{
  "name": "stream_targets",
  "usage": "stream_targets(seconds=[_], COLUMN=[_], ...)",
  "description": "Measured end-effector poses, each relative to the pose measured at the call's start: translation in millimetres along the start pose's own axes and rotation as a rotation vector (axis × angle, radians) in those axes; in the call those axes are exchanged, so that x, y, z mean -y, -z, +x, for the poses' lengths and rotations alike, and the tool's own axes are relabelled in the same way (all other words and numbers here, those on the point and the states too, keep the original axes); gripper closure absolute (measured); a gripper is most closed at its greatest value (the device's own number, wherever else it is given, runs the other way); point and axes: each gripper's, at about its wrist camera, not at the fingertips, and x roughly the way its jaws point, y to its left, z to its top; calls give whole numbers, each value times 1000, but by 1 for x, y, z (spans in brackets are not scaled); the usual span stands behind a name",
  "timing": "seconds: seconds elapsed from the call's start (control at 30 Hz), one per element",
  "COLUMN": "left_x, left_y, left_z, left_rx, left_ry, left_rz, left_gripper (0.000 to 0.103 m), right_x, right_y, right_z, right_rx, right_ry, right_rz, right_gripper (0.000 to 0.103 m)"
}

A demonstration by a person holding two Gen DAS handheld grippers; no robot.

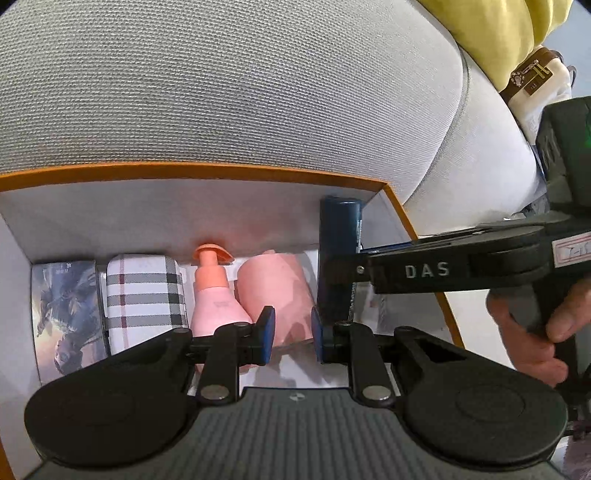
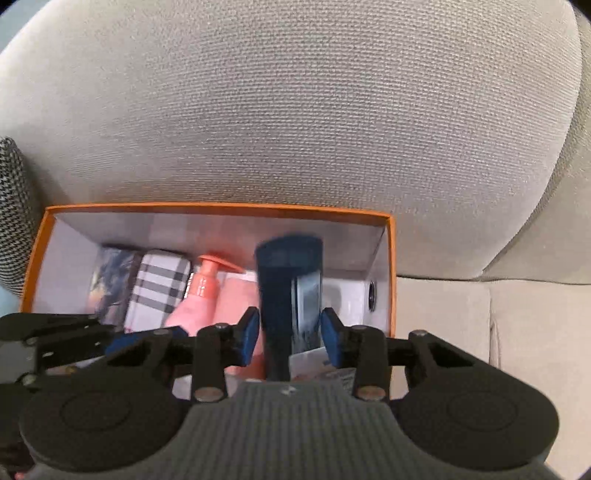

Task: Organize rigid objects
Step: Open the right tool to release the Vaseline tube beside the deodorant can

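An orange-rimmed box [image 1: 207,170] [image 2: 221,206] with white inside sits on a grey sofa. In it lie a picture box [image 1: 62,314], a plaid case [image 1: 144,295], a pink pump bottle [image 1: 216,295] and a pink cup [image 1: 277,291]. A dark blue box [image 1: 338,254] [image 2: 284,288] stands at the right end of the row. My right gripper [image 2: 290,338] straddles the blue box, its jaws open, pads a little apart from its sides. My left gripper [image 1: 293,334] is open over the pink cup, holding nothing.
The grey sofa backrest [image 2: 295,110] rises right behind the box. A seat cushion [image 2: 480,332] lies to the right. A houndstooth pillow [image 2: 11,192] is at the left. A person in yellow [image 1: 491,33] sits at the far right.
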Motion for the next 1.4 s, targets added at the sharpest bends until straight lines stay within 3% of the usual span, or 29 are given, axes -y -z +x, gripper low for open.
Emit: stream_targets(seconds=[0.23,0.37,0.47,0.73,0.9,1.07,1.23,1.4], left_x=[-4,-2,-1,0,2,4,6,4], left_y=[1,1,2,12,24,34,44,52], left_z=[-2,0,-1,-16,-22,-38,-46,-50], left_rx=[4,8,8,2,-35,0,34,41], left_ry=[-4,3,2,1,-9,-1,-2,3], left_rz=[-12,-19,-18,-23,-17,-36,-34,-47], left_gripper=[80,80,80,80,80,78,75,75], right_x=[-1,-3,-8,-29,-34,-38,-47,-51], right_y=[3,6,11,41,51,58,67,69], right_z=[-25,-28,-23,-7,5,18,30,40], right_rx=[90,81,80,-93,-228,-344,-371,-318], right_ry=[27,31,53,33,18,18,95,164], right_rz=[-112,-172,-238,-472,-513,-509,-531,-562], right_gripper=[62,75,78,81,89,92,96,97])
